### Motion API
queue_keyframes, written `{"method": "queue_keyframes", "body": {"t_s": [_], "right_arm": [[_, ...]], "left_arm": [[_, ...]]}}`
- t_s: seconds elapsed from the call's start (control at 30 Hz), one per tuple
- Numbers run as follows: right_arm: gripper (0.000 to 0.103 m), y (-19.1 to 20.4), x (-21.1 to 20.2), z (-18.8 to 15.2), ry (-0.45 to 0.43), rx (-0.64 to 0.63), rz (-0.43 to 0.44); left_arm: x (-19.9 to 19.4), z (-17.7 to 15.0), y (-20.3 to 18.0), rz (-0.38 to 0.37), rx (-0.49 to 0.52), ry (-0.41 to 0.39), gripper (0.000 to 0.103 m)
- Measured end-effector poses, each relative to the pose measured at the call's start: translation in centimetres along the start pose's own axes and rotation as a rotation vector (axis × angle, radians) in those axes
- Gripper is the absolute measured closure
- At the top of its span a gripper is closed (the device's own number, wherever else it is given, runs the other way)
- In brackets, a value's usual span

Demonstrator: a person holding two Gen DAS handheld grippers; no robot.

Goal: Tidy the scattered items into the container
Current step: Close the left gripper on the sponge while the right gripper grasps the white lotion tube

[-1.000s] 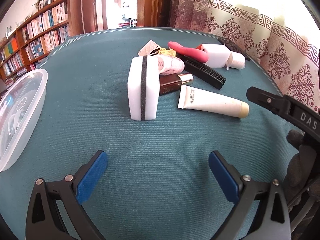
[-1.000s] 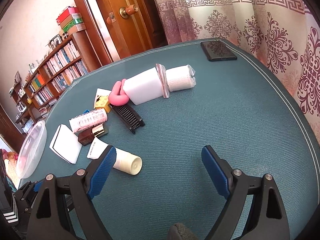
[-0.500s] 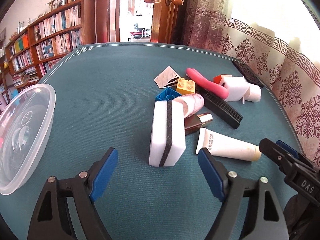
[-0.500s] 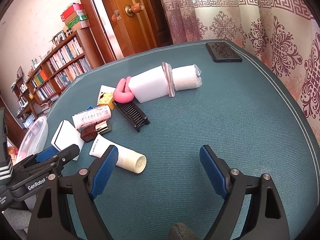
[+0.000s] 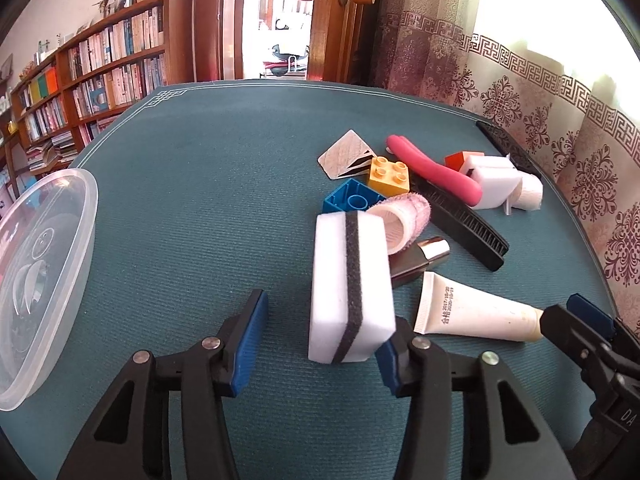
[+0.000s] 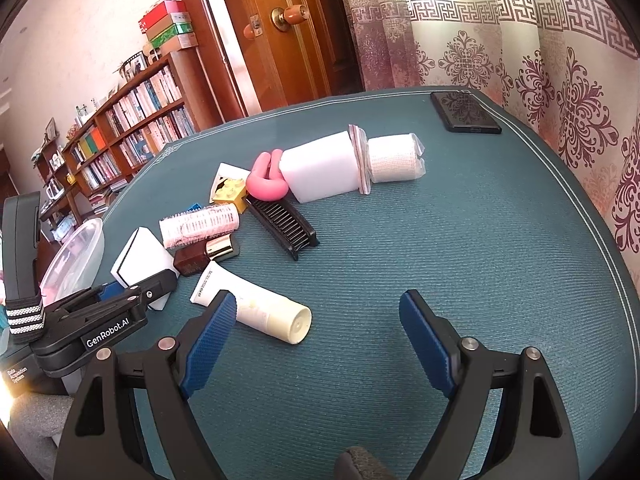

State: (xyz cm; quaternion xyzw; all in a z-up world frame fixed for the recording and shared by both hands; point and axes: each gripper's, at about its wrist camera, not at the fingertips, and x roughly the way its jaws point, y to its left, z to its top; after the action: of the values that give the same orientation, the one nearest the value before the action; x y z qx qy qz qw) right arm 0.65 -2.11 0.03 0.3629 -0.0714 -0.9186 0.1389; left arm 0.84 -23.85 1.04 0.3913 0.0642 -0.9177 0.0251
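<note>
Reaching for the sponge: the left claw point(image 5: 320, 340) stands open low in the left wrist view, its blue pads point(image 5: 250, 336) on either side of the near end of the white sponge with a dark middle band point(image 5: 352, 284), which stands on edge at centre frame; the right-hand pad looks to be at or just under the sponge's near corner, the left-hand pad apart from it, so nothing is gripped yet. Step in hand, as judged: first pick of the tidy, sponge not yet taken. Container: clear plastic tub point(image 5: 44, 280), far left edge of the frame on the green table point(image 5: 200, 184), well apart from the pile. Remaining scatter, right of centre: cream tube point(image 5: 476, 314) just right of the sponge; dark bottle with metal cap point(image 5: 420, 258) and pink hair roller point(image 5: 404, 222) close behind it; blue brick point(image 5: 350, 200), yellow brick point(image 5: 390, 176), black comb point(image 5: 464, 224), pink curved piece point(image 5: 432, 168), white bagged items point(image 5: 496, 184) toward upper right. Right claw point(image 6: 312, 340): open, empty, low in the right wrist view, the cream tube's capped end point(image 6: 296, 322) between its pads but nearer the left one. Next move, as judged: advance slightly so both pads bear on the sponge's broad faces, close gently since foam yields, lift clear of the roller and bottle, carry left to the tub.
</note>
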Motion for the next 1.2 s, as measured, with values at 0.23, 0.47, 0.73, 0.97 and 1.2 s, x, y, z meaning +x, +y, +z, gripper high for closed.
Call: {"method": "queue_keyframes", "body": {"t_s": [0.23,0.47,0.73,0.97,1.2], "right_arm": [[0.017,0.4,0.4,-0.1,0.009,-0.025,0.002],[0.017,1.3,0.7,-0.3,0.022,-0.076,-0.001],[0.017,1.3,2.3,0.5,0.096,-0.075,0.056],[0.029,3.1,4.2,1.6,0.140,-0.150,0.088],[0.031,5.0,4.0,0.3,0.160,-0.254,0.101]], "left_arm": [[-0.4,-0.3,0.0,-0.038,0.018,-0.012,0.071],[-0.7,-0.5,0.6,-0.061,-0.005,-0.024,0.072],[-1.3,-0.9,1.8,-0.107,-0.047,-0.024,0.072],[-1.9,-1.4,2.5,-0.149,-0.064,-0.022,0.072],[-2.1,-1.6,2.9,-0.164,-0.075,-0.024,0.072]]}}
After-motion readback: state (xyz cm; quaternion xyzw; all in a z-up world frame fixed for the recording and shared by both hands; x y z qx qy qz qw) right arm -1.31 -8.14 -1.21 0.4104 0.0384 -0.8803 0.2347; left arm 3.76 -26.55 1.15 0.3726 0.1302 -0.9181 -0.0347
